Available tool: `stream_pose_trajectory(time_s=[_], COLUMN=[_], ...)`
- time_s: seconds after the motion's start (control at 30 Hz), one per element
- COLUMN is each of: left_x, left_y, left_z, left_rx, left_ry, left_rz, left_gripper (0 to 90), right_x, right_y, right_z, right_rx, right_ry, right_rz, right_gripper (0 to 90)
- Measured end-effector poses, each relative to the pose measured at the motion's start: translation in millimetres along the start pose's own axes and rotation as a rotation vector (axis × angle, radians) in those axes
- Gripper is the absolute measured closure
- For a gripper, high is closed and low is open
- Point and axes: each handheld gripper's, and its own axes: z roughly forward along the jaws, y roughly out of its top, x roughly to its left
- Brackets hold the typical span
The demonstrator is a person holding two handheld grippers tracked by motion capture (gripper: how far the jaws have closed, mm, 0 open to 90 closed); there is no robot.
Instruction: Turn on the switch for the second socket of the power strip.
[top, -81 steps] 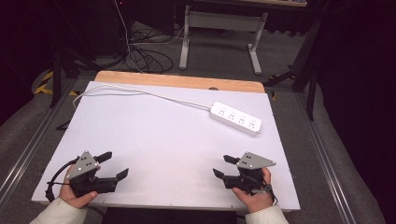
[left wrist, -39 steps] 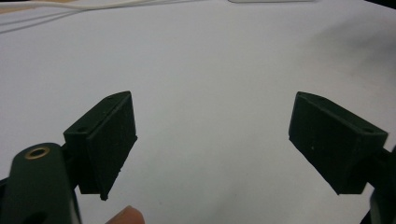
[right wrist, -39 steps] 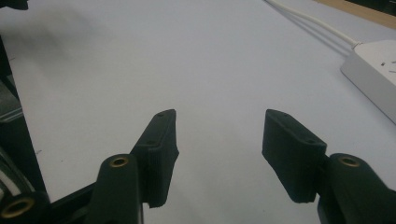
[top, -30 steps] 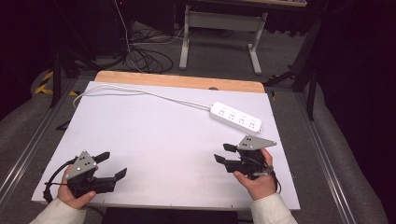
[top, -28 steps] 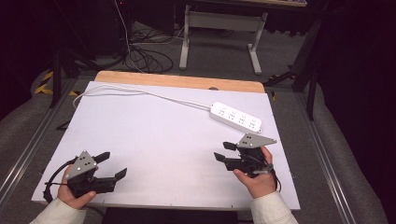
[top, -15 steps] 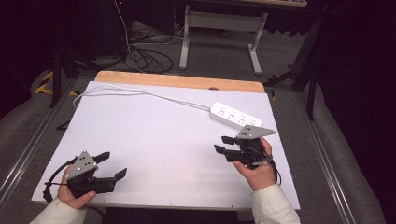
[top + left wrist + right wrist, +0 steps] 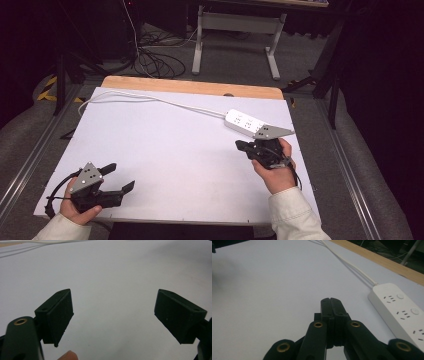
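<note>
Right gripper (image 7: 330, 301) beside the strip (image 7: 402, 312), jaws just closed together on nothing.
Its plate hides the strip's near end from above; we see the left gripper (image 7: 113, 315) spread apart.

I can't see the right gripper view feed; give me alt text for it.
The right gripper has its two black jaws pressed together with nothing between them, above the white table. A white power strip lies just to the right, its cord running away toward the table's wooden edge.

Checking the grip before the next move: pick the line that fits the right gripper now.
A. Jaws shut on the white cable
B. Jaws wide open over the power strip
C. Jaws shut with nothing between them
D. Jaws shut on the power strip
C: the right gripper has its jaws pressed flat together over bare table, with the power strip lying apart beside it.
</note>
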Motion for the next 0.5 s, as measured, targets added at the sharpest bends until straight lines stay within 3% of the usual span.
stream_pose_trajectory(time_s=[0.23, 0.5], left_x=[0.9, 1.6], left_y=[-0.8, -0.6], left_z=[-0.1, 0.4], left_rx=[0.004, 0.007], left_ry=[0.006, 0.004], left_rz=[-0.001, -0.002], left_gripper=[16.0, 16.0], right_x=[-14.3, -34.5], right_y=[8.2, 22.5], right_z=[3.4, 10.6], right_rx=[-0.012, 0.016], right_ry=[-0.018, -0.046], right_rz=[0.025, 0.068], right_gripper=[90.0, 90.0])
